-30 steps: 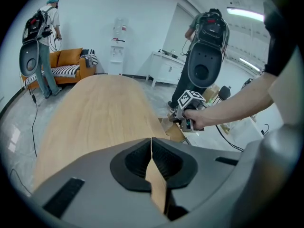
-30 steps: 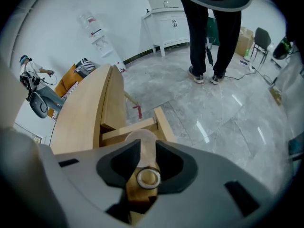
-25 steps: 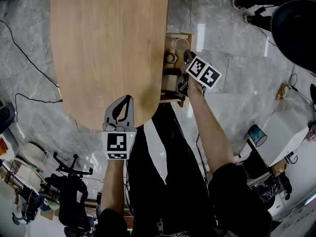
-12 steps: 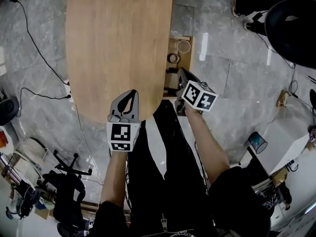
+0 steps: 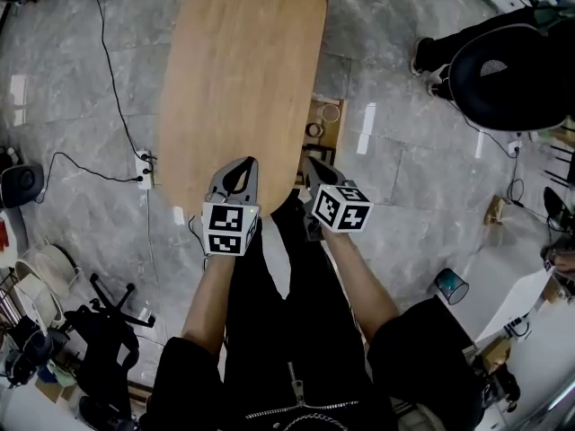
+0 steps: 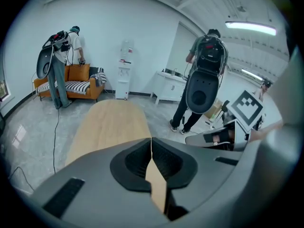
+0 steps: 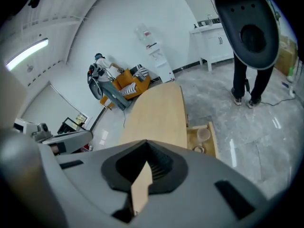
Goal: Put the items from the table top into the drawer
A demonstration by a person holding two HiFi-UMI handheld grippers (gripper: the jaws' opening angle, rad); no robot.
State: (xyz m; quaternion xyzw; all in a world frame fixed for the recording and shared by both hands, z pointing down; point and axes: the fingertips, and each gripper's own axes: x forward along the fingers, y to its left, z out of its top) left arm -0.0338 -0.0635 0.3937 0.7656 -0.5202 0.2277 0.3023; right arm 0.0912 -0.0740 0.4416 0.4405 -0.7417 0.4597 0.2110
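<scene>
two grippers hang close in front of the person's body, side by side. the left gripper (image 5: 243, 171) has its jaws pressed together with nothing between them, and its tip is over the near end of the table (image 5: 243, 61). the right gripper (image 5: 313, 171) is likewise closed and empty, just off the table's near right corner. beyond them the wooden top shows bare, with no items on it that i can see. the drawer (image 5: 342, 126) stands pulled out at the table's right edge, ahead of the right gripper and just past it. its long side runs along the table edge, away from the person. inside lie a pale cup (image 5: 330, 112) and a small roll (image 5: 314, 130). the loading looks done, so what remains is probably shutting the drawer, likely with a push toward the table. the right gripper is plainly the nearer for that, while the left would have to reach across the table's corner.
</scene>
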